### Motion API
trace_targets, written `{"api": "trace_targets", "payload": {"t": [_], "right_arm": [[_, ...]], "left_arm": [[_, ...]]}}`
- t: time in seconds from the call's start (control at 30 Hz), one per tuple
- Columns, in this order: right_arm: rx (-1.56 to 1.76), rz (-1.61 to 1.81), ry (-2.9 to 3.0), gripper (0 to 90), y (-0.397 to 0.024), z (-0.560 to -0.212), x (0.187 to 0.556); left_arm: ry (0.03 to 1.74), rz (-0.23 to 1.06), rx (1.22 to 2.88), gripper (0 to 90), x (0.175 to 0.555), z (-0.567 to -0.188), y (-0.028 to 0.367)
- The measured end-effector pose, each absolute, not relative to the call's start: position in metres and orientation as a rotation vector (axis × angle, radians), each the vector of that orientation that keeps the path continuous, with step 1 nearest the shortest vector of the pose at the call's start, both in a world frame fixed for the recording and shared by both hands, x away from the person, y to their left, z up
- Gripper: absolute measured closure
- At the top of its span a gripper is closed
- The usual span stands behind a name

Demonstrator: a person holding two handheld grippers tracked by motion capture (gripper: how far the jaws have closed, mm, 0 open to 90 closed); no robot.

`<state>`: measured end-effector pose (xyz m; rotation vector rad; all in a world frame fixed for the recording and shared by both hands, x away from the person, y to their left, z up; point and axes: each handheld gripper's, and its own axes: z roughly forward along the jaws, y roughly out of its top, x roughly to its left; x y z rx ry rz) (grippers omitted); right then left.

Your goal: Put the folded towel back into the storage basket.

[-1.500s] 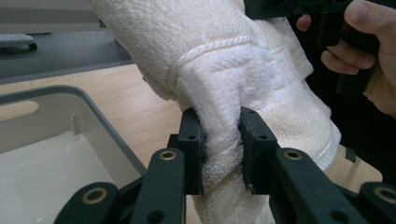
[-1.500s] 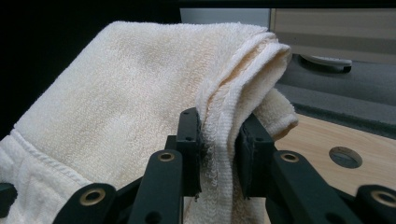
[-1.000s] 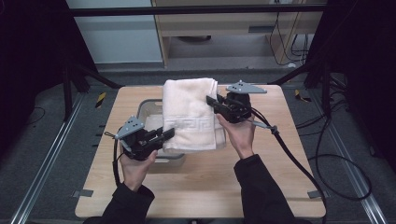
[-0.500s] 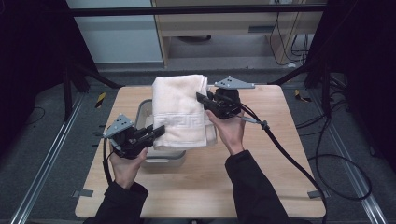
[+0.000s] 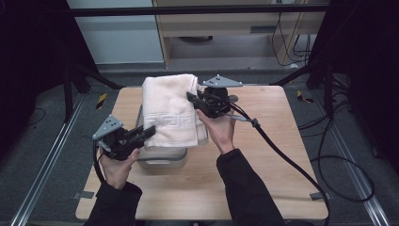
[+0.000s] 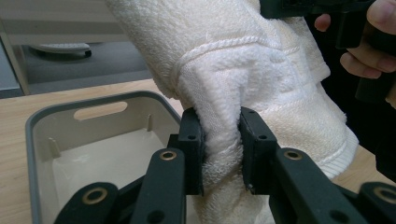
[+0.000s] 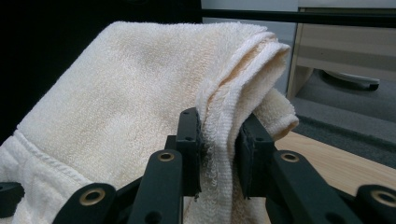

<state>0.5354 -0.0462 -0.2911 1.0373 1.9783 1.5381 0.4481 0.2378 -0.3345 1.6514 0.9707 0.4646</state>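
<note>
wooden table (image 5: pixel 282 155): both grippers pinch fluffy towel (image 5: pixel 167 106).

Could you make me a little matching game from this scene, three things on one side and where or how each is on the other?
Things:
1. towel
2. bin
3. left gripper

States:
a. sits open on the table, nothing seen inside
b. pinches the towel's near edge
c. held up over the bin by both grippers

Pairs: 1-c, 2-a, 3-b
</note>
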Motion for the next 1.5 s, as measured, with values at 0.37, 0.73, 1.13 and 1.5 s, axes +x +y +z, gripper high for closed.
{"api": "trace_targets", "payload": {"t": [0.37, 0.73, 1.13, 1.5], "right_arm": [[1.03, 1.541, 1.998, 73.2, -0.026, -0.298, 0.541], [1.033, 1.538, 2.004, 73.2, -0.01, -0.308, 0.55], [1.065, 1.509, 2.038, 73.1, 0.003, -0.327, 0.562], [1.104, 1.474, 2.071, 73.0, 0.012, -0.345, 0.572]], "left_arm": [[1.013, 0.464, 1.653, 72.3, 0.45, -0.339, 0.255], [1.058, 0.494, 1.666, 72.3, 0.455, -0.346, 0.265], [1.112, 0.49, 1.698, 72.3, 0.467, -0.359, 0.274], [1.151, 0.477, 1.733, 72.4, 0.476, -0.371, 0.279]]}}
